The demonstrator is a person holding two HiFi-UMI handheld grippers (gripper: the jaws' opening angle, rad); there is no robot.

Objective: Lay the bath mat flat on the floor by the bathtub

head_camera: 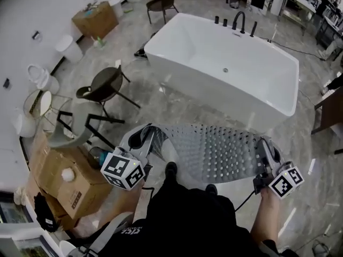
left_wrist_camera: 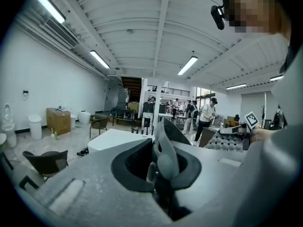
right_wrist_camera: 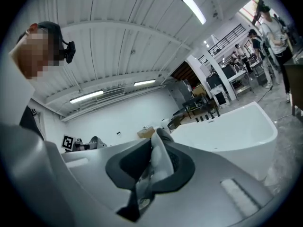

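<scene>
Jaws of your left gripper and right gripper each clamp an end of the grey studded rubber bath mat, held aloft short of the white rectangular bathtub; either thin pinch slipping could drop it crumpled.

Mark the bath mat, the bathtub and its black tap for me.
Grey studded bath mat [head_camera: 214, 151]: head view, middle of its studded surface.
White rectangular bathtub [head_camera: 206, 63]: head view, bare inside surface left of the drain.
Black curved tap [head_camera: 237, 21]: head view, its arched spout at the far rim.
</scene>
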